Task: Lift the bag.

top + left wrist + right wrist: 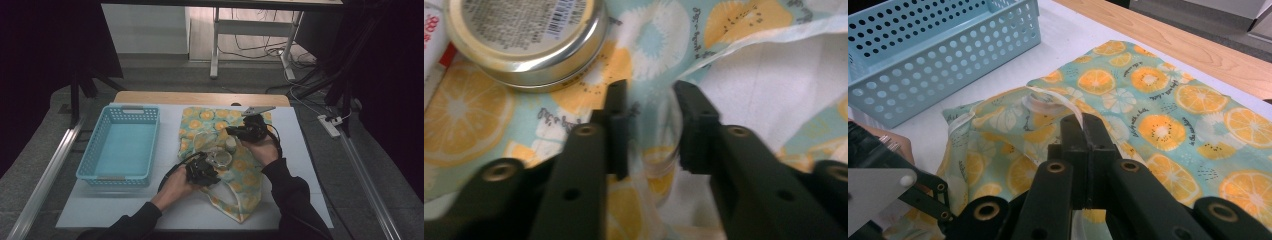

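The left gripper (649,125) hangs over the cloth (222,165), jaws parted around a clear strip (plastic, apparently) without pinching it. A round tin (526,40) lies just beyond it on the cloth. Farther right, the right gripper (1083,132) is clamped on a fold of cloth. A blue basket (122,147) stands left.

**Cloth, tin, plastic, wood**

The bag (1158,115) is thin matt cloth printed with citrus slices, its lining plain white. The tin (529,40) is shiny metal with a paper label. The basket (122,145) is smooth pale-blue perforated plastic. The table (200,97) shows a bare wood edge beyond a matt white top. Both grippers' jaws are matt black.
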`<state>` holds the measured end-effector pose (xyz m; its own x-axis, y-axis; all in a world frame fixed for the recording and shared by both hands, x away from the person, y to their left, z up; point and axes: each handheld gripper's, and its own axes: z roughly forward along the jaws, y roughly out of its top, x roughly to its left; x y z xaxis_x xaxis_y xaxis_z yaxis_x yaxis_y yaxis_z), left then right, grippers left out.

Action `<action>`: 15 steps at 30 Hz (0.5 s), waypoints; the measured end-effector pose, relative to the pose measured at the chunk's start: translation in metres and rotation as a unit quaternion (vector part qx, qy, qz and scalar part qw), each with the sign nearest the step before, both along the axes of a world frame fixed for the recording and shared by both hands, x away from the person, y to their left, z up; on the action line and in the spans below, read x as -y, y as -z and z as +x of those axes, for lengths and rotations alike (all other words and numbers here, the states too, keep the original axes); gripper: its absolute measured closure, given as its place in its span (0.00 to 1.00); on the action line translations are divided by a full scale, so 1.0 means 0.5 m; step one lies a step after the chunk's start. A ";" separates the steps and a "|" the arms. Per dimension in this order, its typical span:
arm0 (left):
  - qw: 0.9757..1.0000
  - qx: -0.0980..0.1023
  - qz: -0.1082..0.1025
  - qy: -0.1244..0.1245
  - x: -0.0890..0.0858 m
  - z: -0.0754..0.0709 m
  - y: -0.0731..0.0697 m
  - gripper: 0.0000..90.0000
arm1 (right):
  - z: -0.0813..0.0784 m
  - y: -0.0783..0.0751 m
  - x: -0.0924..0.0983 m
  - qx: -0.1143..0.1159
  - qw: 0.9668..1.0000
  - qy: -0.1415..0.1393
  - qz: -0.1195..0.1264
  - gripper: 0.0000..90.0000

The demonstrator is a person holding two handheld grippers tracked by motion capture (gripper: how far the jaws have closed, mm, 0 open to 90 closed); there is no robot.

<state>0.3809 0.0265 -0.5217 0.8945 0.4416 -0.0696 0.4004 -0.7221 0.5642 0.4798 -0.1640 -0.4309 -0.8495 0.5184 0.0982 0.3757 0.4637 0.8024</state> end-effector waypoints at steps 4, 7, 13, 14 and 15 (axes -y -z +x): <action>1.000 -0.015 -0.003 -0.014 0.003 0.000 -0.002 1.00 | -0.001 0.001 -0.001 0.000 1.000 -0.001 0.000 1.00; 1.000 -0.024 -0.002 -0.016 0.003 0.003 -0.005 1.00 | 0.000 0.002 0.001 -0.002 1.000 0.000 0.001 1.00; 0.996 -0.065 -0.048 -0.027 -0.018 0.016 -0.018 1.00 | 0.002 0.001 0.011 -0.006 1.000 0.003 0.006 1.00; 0.996 -0.065 -0.052 -0.026 -0.021 0.016 -0.022 1.00 | 0.002 0.000 0.013 -0.007 1.000 0.004 0.006 1.00; 0.996 -0.065 -0.059 -0.026 -0.025 0.017 -0.028 1.00 | 0.003 -0.001 0.014 -0.005 1.000 0.003 0.006 1.00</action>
<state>0.3895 0.0391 -0.5079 0.8506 0.4696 -0.2368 0.5107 -0.6299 0.5851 0.4812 -0.1708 -0.4306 -0.8448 0.5229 0.1136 0.3873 0.4510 0.8041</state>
